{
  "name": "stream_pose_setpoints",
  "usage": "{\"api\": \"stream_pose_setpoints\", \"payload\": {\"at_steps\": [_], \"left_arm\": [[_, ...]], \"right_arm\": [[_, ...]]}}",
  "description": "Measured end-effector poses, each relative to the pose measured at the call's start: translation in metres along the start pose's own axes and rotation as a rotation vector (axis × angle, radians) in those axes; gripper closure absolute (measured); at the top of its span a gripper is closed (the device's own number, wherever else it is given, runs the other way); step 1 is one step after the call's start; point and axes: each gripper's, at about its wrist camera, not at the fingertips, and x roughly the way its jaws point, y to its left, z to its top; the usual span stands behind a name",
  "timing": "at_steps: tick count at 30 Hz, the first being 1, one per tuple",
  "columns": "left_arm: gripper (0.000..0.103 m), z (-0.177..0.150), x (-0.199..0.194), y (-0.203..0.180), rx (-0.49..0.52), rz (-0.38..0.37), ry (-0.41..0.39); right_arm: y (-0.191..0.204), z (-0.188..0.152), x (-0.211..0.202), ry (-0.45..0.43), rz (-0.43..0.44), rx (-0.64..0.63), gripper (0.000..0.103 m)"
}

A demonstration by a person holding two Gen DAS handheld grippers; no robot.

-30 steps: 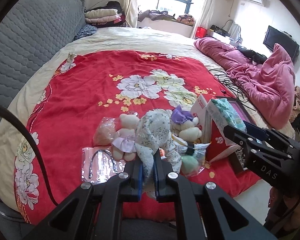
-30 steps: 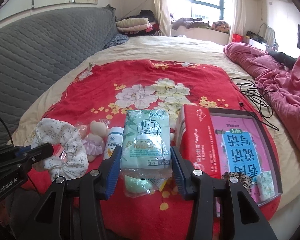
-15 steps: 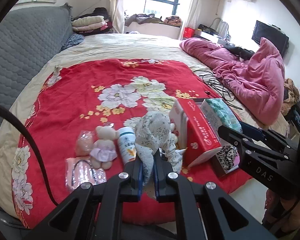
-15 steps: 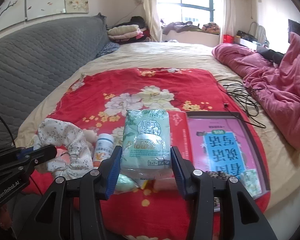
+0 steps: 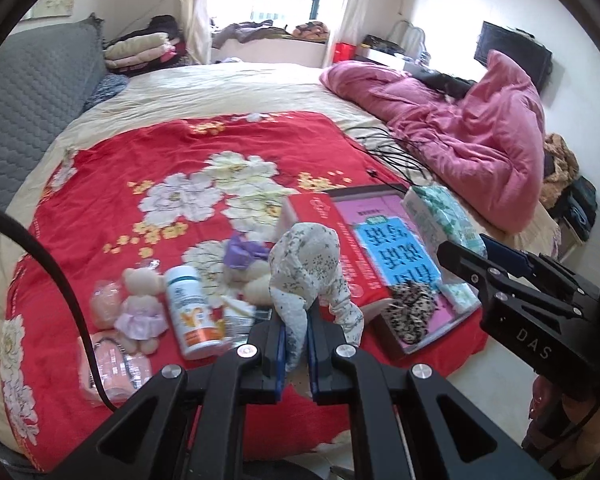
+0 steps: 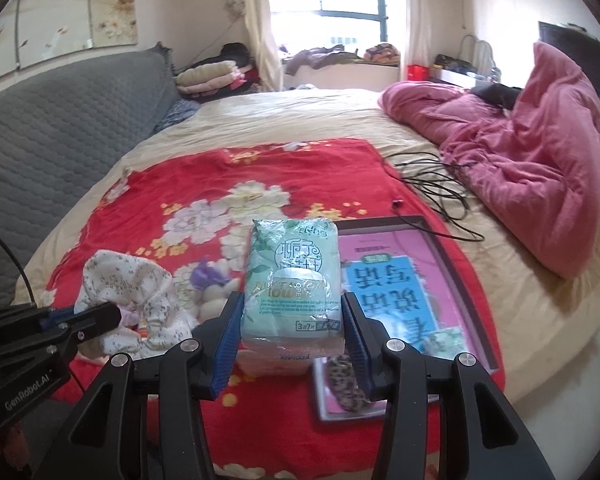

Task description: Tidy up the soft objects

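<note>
Both grippers have lifted higher above the red blanket (image 5: 100, 200); left gripper (image 5: 296, 350) pinches a floral scrunchie (image 5: 308, 264), right gripper (image 6: 292, 326) clamps a green tissue pack (image 6: 292, 280).

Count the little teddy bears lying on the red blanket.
2. A teddy bear in a pink skirt lies left of the white bottle; a teddy bear with a purple bow lies right of it, partly behind the held floral cloth. Others may be hidden.
</note>
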Motion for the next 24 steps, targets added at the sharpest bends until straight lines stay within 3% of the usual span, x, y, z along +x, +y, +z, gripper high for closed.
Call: {"api": "stream_pose_setpoints", "payload": {"at_steps": [24], "left_arm": [[0.094,0.023,0.083,-0.103,0.121,-0.082,0.084]], "right_arm": [[-0.136,-0.032,0.008,0.042,-0.131,0.203,0.053]]}}
